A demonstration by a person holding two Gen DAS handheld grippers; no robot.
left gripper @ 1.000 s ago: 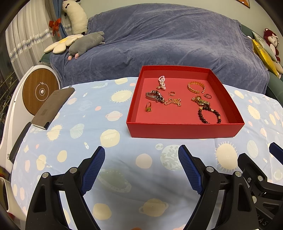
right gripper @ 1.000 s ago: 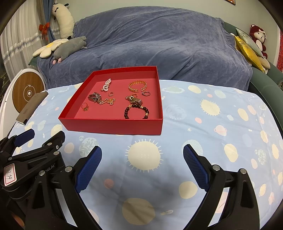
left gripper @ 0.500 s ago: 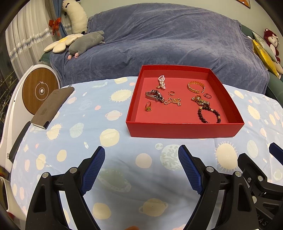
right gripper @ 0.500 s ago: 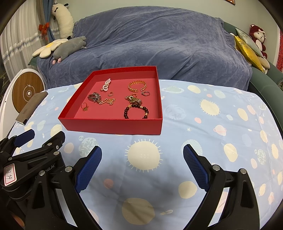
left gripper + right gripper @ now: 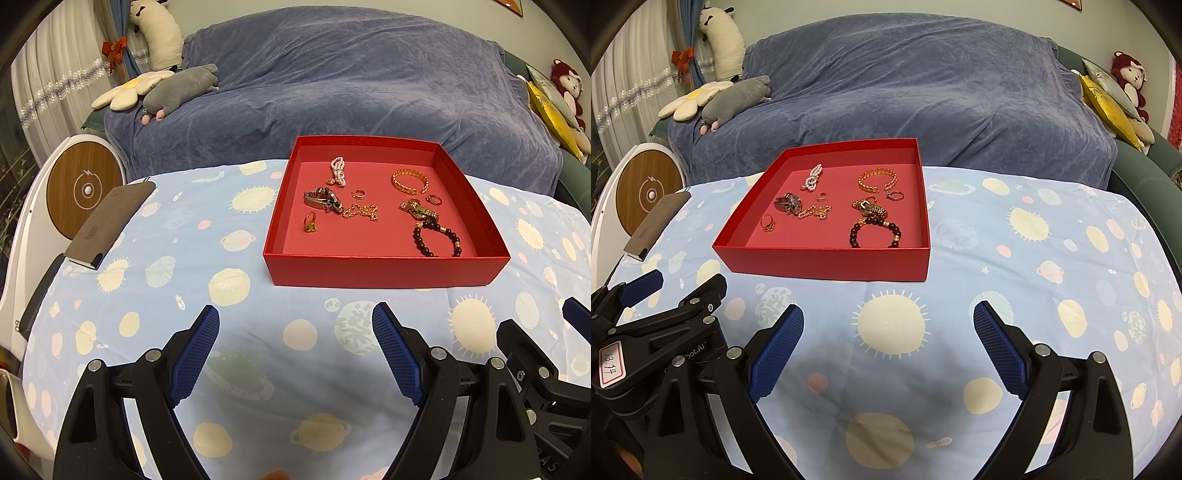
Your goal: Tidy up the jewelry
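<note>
A red open box stands on the table ahead of both grippers. In it lie several pieces: a pearl piece, a gold chain bracelet, a dark bead bracelet, a metal watch band, a thin gold chain, a gold ring and small rings. My left gripper is open and empty, short of the box. My right gripper is open and empty, also short of the box.
The table carries a light blue cloth with suns and planets. A dark flat case lies at the left edge. A blue-covered sofa with plush toys stands behind. A white round device is at the left.
</note>
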